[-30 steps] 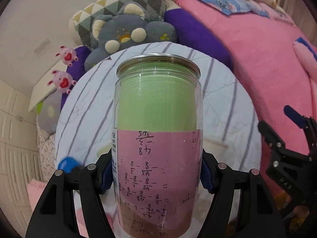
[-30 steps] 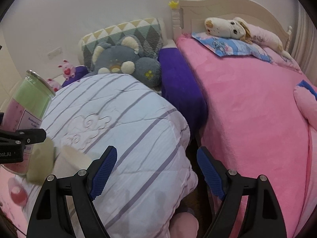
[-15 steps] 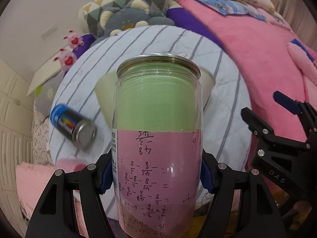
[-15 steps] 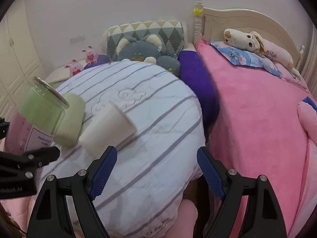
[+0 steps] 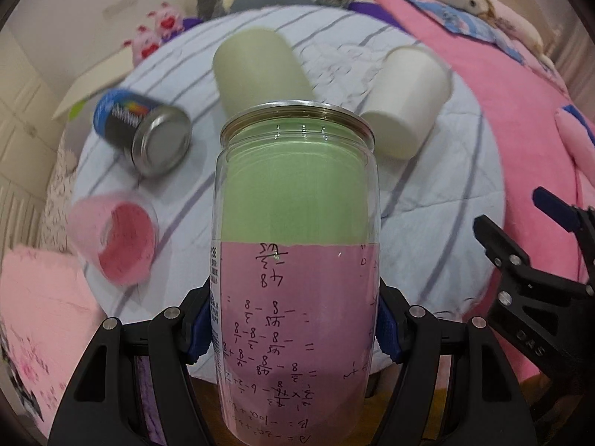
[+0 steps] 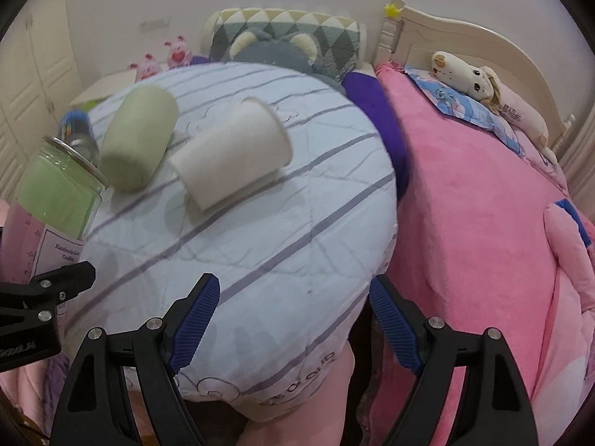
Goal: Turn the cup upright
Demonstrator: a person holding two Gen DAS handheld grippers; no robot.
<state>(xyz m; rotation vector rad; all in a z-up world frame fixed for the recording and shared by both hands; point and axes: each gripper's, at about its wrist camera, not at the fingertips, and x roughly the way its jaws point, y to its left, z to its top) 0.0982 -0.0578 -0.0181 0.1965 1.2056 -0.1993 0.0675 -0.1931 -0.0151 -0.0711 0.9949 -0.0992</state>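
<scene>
The left gripper [image 5: 295, 329] is clamped on a clear jar [image 5: 297, 245] lined with green and pink paper, its blue pads pressed against the jar's lower sides and its metal rim pointing away from the camera over a round cushion with purple stripes [image 5: 438, 200]. The right gripper [image 6: 293, 319] holds nothing, its fingers spread wide above the near edge of that cushion. On the cushion lie four things on their sides: a pale green cup [image 5: 256, 70] just beside a white cup [image 5: 409, 100], a blue tin can [image 5: 143, 132], and a pink cup [image 5: 115, 238] near the left edge, with a pink bedspread [image 6: 465, 193] to the right.
</scene>
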